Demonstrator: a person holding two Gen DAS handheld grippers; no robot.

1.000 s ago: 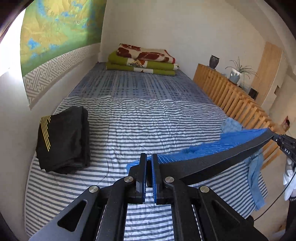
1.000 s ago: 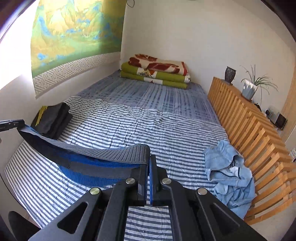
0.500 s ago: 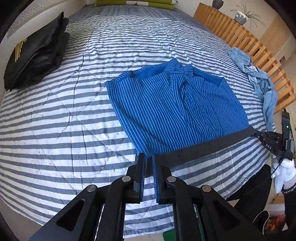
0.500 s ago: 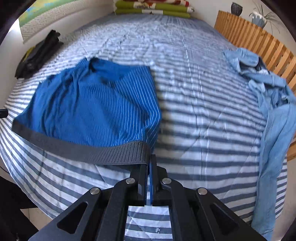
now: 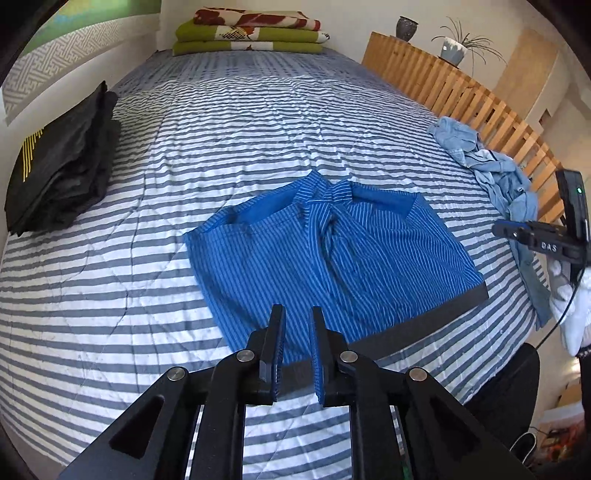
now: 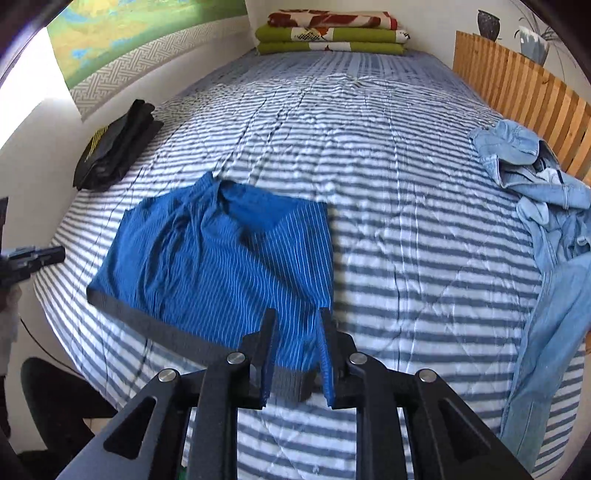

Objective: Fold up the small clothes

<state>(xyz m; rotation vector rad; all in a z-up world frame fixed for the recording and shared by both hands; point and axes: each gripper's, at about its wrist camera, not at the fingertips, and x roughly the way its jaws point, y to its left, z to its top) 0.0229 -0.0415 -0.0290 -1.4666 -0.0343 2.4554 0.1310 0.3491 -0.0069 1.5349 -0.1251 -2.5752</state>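
Bed (image 5: 221, 122): striped gray/white cover, wrinkled.
Black clothes (image 5: 62, 166): folded stack at left edge by wall, well apart from shorts.
Denim pile (image 6: 546, 206): crumpled at right edge, against wood slat rail (image 5: 461, 88); trails down toward bed's near edge.
Blankets (image 6: 332, 33): 3 or so folded, far end of bed.
Blocking: nothing lies on the shorts or betw. them & either gripper.
Shorts (image 5: 332, 258): blue pinstripe, dark waistband (image 6: 155, 325) nearest the camera, spread flat mid-bed, crotch a bit bunched.
Left gripper (image 5: 297, 314): fingers apart, released; waistband's left corner just below tips.
Right gripper (image 6: 297, 317): fingers apart, holding nothing; waistband's right corner lies betw. them.
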